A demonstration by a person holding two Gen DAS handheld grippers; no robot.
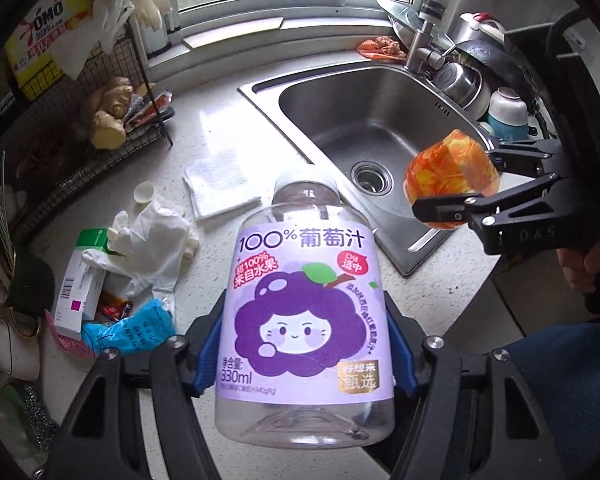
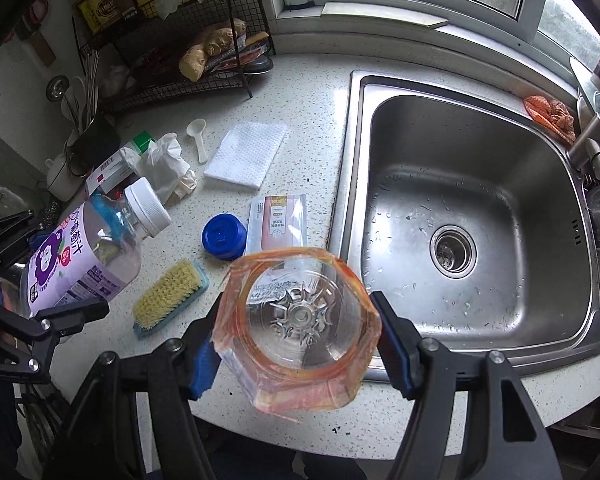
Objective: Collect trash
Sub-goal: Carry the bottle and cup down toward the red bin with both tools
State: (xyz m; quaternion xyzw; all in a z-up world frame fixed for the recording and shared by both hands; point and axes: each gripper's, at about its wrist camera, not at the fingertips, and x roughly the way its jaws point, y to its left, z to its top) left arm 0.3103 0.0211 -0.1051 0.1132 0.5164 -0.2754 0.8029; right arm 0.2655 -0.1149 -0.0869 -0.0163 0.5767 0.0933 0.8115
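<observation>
Left gripper [image 1: 306,316]: clamped on the grape juice bottle [image 1: 304,300]; blue pads press both sides of the purple label; the empty clear bottle is lifted clear of the counter [image 1: 228,128], base toward the camera, neck pointing away; in the right wrist view its white cap [image 2: 148,208] is on
Right gripper [image 2: 298,332]: clamped on the orange-wrapped bottle [image 2: 300,320]; pads bear on its two sides; the clear base faces the camera; it hangs above the counter edge, just beside the sink [image 2: 476,216]; in the left wrist view the same bottle is seen over the sink's near corner
Person: part of a hand [image 1: 584,264] grips the right tool's handle
Trash pile: a crumpled white glove [image 1: 152,240], a small carton [image 1: 80,280], a blue wrapper [image 1: 132,328] and a red wrapper [image 1: 114,306] lie together on the counter, left of the held juice bottle
Other counter items: a folded white cloth [image 2: 246,154]; a white scoop [image 2: 198,136]; a sachet [image 2: 278,220]; a blue lid [image 2: 224,236] just beside the sachet; a scrub brush [image 2: 170,300] lying bristles up
Sink: empty basin with water drops; drain [image 2: 452,250] open; an orange rag [image 2: 550,116] on the far rim near the tap [image 1: 424,28]
Rack: black wire rack [image 2: 188,68] at the back, holding ginger [image 2: 208,50]
</observation>
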